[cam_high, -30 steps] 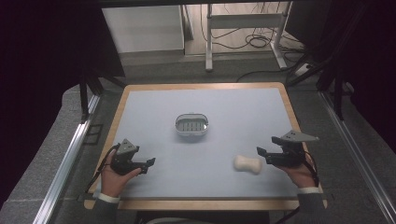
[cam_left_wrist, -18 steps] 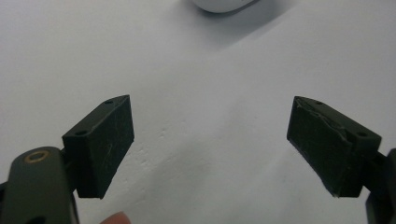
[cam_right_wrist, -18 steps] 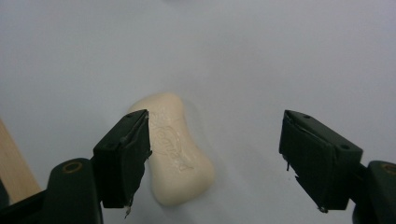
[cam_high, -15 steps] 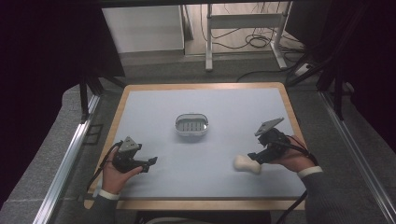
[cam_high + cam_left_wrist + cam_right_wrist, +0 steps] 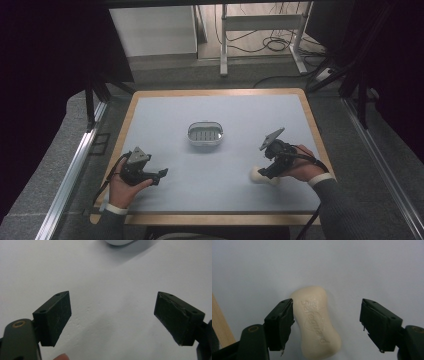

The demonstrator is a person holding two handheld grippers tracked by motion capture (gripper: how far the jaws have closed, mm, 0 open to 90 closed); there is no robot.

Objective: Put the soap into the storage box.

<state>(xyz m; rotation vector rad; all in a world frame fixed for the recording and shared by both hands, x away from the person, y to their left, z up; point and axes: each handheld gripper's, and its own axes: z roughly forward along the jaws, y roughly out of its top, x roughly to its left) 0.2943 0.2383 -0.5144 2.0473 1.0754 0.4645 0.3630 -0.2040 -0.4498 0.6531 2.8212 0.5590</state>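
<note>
A cream bar of soap (image 5: 318, 325) with embossed lettering lies flat on the pale blue table top (image 5: 225, 110), at the front right (image 5: 256, 175). My right gripper (image 5: 264, 173) points down over it, and its jaws have just been closing. The soap lies between them. One pad (image 5: 283, 322) is at the soap's side, and the other pad (image 5: 378, 323) stands well apart from it, so the right gripper (image 5: 325, 325) is open. My left gripper (image 5: 161, 175) rests at the front left, open (image 5: 112, 317), with nothing between its jaws.
A white oval soap dish (image 5: 205, 134) with a slotted insert sits mid-table; its edge (image 5: 118, 242) shows at the top of the left gripper view. The table has a wooden rim (image 5: 210, 218). Metal frame rails (image 5: 70, 175) run along both sides.
My right hand has moved left to the soap and tipped down over it, and its jaws have narrowed around the bar. The left hand, the soap and the dish have stayed put.
</note>
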